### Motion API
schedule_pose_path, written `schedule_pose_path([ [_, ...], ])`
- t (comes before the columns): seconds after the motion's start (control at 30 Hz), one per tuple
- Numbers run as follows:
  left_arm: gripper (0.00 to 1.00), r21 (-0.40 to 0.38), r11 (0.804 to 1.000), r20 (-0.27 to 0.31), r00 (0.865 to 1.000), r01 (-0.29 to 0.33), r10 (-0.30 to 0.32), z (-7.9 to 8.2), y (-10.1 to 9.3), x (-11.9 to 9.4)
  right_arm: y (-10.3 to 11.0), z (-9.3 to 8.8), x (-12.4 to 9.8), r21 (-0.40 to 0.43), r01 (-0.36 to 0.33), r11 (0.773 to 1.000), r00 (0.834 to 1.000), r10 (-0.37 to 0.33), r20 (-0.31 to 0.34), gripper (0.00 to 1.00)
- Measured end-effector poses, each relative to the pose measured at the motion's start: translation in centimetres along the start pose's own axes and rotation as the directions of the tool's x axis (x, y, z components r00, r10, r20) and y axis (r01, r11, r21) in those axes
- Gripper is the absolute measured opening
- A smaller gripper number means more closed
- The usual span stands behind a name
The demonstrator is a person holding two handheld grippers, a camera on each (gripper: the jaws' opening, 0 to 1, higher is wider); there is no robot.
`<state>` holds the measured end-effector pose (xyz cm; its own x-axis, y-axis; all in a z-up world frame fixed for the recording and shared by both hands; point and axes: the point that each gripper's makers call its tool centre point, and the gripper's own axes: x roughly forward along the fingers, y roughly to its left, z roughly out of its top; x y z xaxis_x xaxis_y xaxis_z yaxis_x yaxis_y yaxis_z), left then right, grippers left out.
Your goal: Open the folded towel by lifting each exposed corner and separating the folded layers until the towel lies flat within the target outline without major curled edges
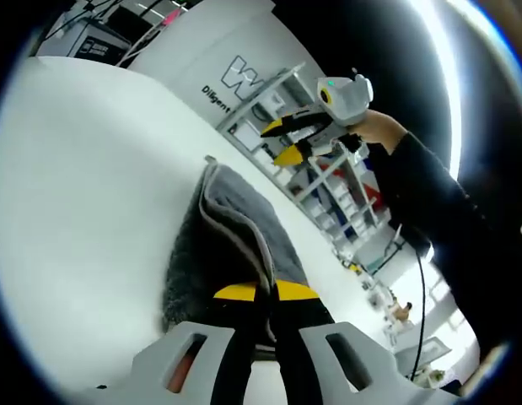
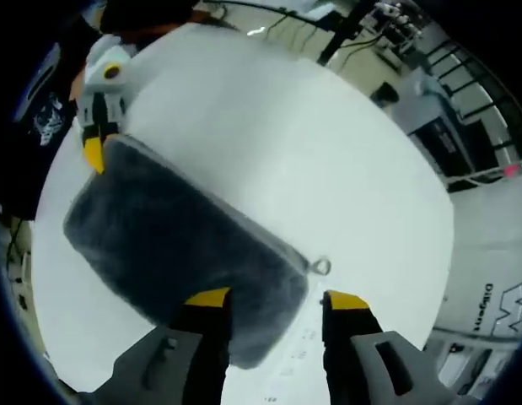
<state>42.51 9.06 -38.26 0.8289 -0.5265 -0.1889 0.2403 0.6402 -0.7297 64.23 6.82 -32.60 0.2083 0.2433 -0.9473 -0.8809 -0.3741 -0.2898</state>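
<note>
Left gripper (image 1: pixel 265 292) pinches the towel (image 2: pixel 180 253); right gripper (image 2: pixel 277 299) hovers open.

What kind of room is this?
Probably a lab or workshop: a white table holding a folded grey towel, shelving racks stocked with parts, a logo banner, and cabled equipment stands.

The towel (image 2: pixel 180 253) lies on the table (image 2: pixel 328 143), one gripper (image 2: pixel 96 152) at each end.
</note>
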Motion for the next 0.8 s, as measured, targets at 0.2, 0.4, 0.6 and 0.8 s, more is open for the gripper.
schedule_pose_path([
  [0.2, 0.04, 0.006, 1.0, 0.005, 1.0, -0.002, 0.002, 0.1, 0.2, 0.0, 0.1, 0.2, 2.7, -0.023, -0.009, 1.0, 1.0, 0.009, -0.016, 0.24],
  [0.4, 0.04, 0.007, 1.0, 0.0, 1.0, 0.001, -0.001, 0.0, 0.2, 0.0, -0.2, 0.8, 4.6, -0.033, -0.011, 0.999, 1.0, 0.01, -0.019, 0.25],
  [0.6, 0.04, 0.022, 1.0, 0.001, 1.0, 0.005, -0.005, 0.0, 0.2, 0.0, 0.0, 0.7, 5.8, -0.046, -0.013, 0.999, 0.999, 0.011, -0.048, 0.23],
  [0.8, 0.04, 0.021, 1.0, -0.001, 1.0, 0.011, -0.011, -0.1, 0.1, 0.0, 0.6, 0.1, 6.8, -0.112, -0.027, 0.993, 0.995, 0.016, -0.101, 0.19],
])
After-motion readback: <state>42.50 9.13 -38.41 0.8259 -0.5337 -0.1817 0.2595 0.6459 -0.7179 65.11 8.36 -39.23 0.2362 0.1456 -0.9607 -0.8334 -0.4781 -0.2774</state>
